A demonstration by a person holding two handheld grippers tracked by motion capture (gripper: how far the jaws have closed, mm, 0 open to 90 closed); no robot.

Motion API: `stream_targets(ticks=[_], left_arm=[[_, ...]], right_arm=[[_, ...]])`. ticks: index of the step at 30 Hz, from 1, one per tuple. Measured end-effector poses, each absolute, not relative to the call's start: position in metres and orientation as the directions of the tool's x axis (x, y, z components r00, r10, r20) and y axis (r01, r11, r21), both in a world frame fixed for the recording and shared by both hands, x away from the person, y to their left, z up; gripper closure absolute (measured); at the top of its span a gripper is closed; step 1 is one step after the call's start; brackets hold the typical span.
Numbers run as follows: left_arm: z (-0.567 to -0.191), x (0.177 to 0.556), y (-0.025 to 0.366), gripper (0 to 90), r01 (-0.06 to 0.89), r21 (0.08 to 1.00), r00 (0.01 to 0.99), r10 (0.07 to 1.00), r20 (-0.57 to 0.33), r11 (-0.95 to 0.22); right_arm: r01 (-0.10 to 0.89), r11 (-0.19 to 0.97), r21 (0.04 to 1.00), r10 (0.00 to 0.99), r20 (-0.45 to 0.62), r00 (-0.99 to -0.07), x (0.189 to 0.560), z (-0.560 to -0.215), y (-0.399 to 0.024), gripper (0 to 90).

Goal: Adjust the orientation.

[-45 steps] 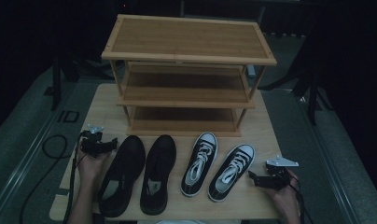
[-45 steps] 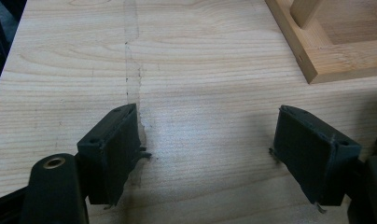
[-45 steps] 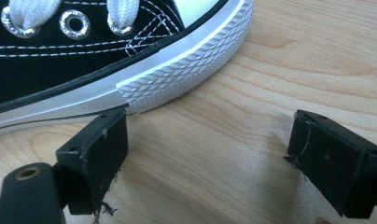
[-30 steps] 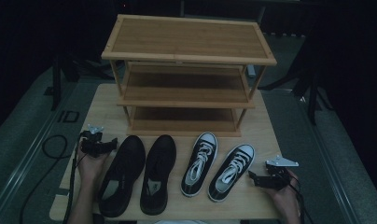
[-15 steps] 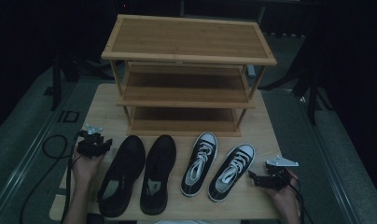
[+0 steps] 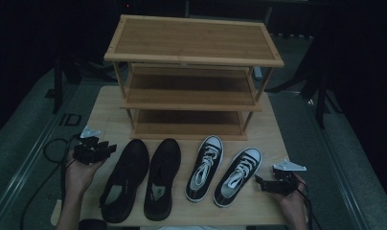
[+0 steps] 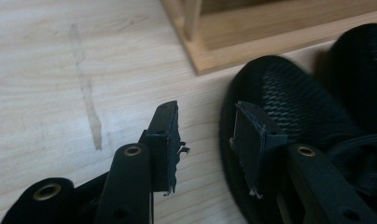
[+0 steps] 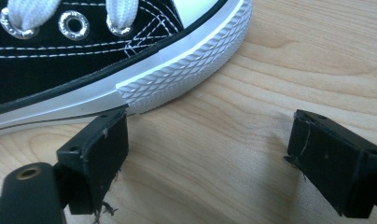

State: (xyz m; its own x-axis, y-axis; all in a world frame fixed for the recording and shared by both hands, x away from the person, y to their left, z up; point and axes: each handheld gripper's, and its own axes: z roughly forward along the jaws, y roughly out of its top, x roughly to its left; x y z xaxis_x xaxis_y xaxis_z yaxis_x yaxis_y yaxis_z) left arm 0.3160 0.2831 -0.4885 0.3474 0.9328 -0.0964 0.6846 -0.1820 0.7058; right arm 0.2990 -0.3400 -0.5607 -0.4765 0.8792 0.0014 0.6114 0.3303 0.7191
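Black shoe [image 6: 122,179], the leftmost of four on the desk [image 6: 105,108], lies toe toward the rack, just right of my left gripper [image 6: 110,148]. In the left gripper view the shoe's mesh toe [image 7: 289,98] sits right behind the right-hand finger [image 7: 252,135], other finger [image 7: 165,135] over bare wood, nothing between them; fingers apart, they have just been opening a bit after a brief narrowing. Can't tell if the finger touches the toe. Second black shoe [image 6: 160,177] lies just beside the first, parallel, its dark toe [image 7: 364,60] showing at the right edge of the left gripper view. Next right, two black-and-white sneakers [image 6: 203,167], [image 6: 237,175], white laces, toes toward the rack, slightly angled. My right gripper [image 6: 258,182] lies low on the desk just right of the rightmost sneaker, fingers wide apart and empty; in the right gripper view the sneaker's white ribbed toe rubber [image 8: 186,60] is just above the left-hand finger [image 8: 100,154], other finger [image 8: 326,158] over bare wood. Wooden shoe rack [image 6: 191,72], three tiers, stands at the far half of the desk, all shelves bare; its bottom corner [image 7: 210,56] shows near the shoe's toe. Black cable [image 6: 50,153] trails off the left gripper over the desk's edge.
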Motion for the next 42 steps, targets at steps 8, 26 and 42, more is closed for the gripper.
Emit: stream_targets(ticks=[8, 26, 42], left_arm=[[-0.468, 0.307, 0.265, 60.1, 0.683, 0.698, 0.395, 0.913, -0.102, -0.218], [-0.446, 0.297, 0.221, 59.2, 0.682, 0.649, 0.501, 0.862, -0.079, -0.337], [-0.433, 0.281, 0.18, 56.2, 0.651, 0.628, 0.584, 0.81, -0.056, -0.426]], right_arm=[[0.612, 0.33, 0.719, 0.879, 0.002, -0.476, 0.299, -0.561, -0.34, 12.2], [0.612, 0.33, 0.719, 0.879, 0.001, -0.476, 0.299, -0.561, -0.34, 12.2], [0.612, 0.33, 0.719, 0.879, 0.001, -0.476, 0.299, -0.561, -0.34, 12.2]])
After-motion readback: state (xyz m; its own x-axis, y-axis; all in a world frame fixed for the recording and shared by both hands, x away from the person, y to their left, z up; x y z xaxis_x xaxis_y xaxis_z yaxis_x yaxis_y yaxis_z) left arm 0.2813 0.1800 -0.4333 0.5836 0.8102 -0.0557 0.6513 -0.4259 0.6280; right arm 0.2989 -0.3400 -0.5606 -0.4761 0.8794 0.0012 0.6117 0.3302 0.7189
